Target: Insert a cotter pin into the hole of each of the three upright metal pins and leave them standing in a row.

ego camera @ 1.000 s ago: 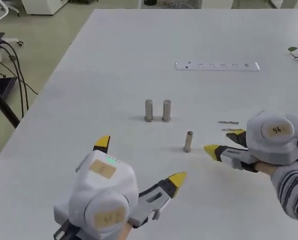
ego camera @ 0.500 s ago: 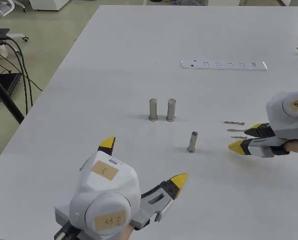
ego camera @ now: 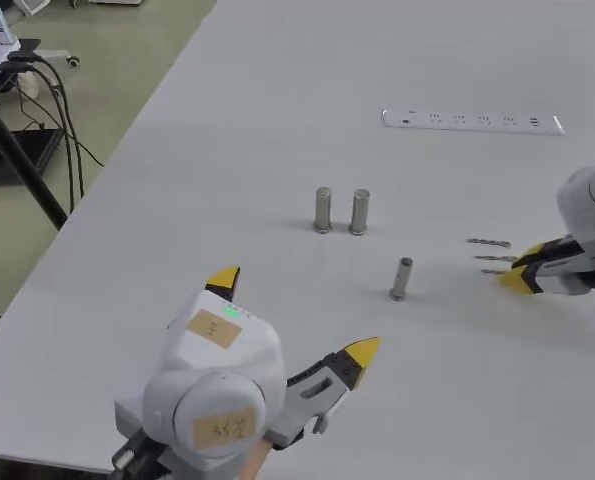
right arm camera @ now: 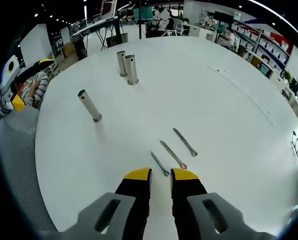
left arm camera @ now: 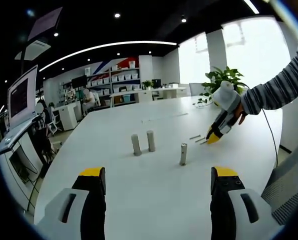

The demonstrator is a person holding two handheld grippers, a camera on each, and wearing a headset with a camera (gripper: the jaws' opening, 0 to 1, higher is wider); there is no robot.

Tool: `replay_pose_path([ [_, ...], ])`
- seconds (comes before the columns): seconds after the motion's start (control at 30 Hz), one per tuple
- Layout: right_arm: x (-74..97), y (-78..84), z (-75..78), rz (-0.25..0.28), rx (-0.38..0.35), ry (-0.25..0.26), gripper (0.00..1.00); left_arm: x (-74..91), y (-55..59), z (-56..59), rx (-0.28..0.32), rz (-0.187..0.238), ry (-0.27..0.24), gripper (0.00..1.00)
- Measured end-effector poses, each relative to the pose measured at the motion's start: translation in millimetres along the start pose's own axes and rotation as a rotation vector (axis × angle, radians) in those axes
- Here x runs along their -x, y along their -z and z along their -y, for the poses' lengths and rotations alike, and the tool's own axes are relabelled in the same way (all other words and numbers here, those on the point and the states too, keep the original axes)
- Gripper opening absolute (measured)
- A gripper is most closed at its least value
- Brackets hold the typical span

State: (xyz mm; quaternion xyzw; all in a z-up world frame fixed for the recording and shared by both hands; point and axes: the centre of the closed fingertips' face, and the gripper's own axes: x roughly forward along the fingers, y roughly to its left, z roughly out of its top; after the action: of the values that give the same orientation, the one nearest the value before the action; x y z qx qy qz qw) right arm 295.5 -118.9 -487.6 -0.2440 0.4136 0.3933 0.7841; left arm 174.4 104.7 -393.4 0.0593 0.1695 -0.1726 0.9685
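Observation:
Three metal pins stand upright on the white table (ego camera: 227, 150): two side by side (ego camera: 323, 210) (ego camera: 359, 212) and a lone one (ego camera: 401, 279) nearer me to the right. Three cotter pins (ego camera: 489, 257) lie flat to its right. My right gripper (ego camera: 520, 276) sits low at their near end, its jaws a narrow gap apart. In the right gripper view (right arm camera: 161, 175) the nearest cotter pin (right arm camera: 159, 164) ends just at the jaw tips, with nothing gripped. My left gripper (ego camera: 291, 315) (left arm camera: 158, 172) hovers wide open in front of the upright pins (left arm camera: 151, 141).
A white power strip (ego camera: 472, 121) lies at the back of the table. The table's left edge drops to a floor with cables and a stand (ego camera: 17, 150). Bare tabletop surrounds the pins.
My right gripper has moved right, away from the lone upright pin, to the cotter pins, and its jaws have narrowed. The left gripper has held its place; the head camera shifted.

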Motion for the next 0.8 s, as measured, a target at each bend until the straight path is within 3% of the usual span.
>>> replay_pose_path([
  [0.07, -2.0, 1.6, 2.2, -0.016, 0.022, 0.002, 0.08, 0.0, 0.4, -0.2, 0.0, -0.001, -0.001, 0.85],
  [0.13, -2.6, 3.2, -1.4, -0.029, 0.025, -0.029, 0.07, -0.1, 1.0, 0.3, 0.0, -0.004, 0.001, 0.84],
  [0.3, -4.8, 2.3, 4.4, -0.035, 0.025, -0.02, 0.0, -0.1, 1.6, -0.2, -0.005, -0.008, -0.002, 0.83],
  [0.57, -8.4, 3.9, 9.3, -0.049, 0.079, -0.034, 0.0, 0.5, 1.6, -0.8, -0.006, -0.008, -0.003, 0.82],
  [0.7, -6.9, 4.8, 4.7, -0.054, 0.184, -0.01, 0.0, 0.8, 1.0, -0.4, -0.01, -0.007, 0.001, 0.8],
  [0.8, -5.0, 5.9, -0.6, -0.059, 0.221, 0.01, 0.0, 0.5, 3.9, 1.5, -0.009, -0.023, 0.015, 0.74],
])
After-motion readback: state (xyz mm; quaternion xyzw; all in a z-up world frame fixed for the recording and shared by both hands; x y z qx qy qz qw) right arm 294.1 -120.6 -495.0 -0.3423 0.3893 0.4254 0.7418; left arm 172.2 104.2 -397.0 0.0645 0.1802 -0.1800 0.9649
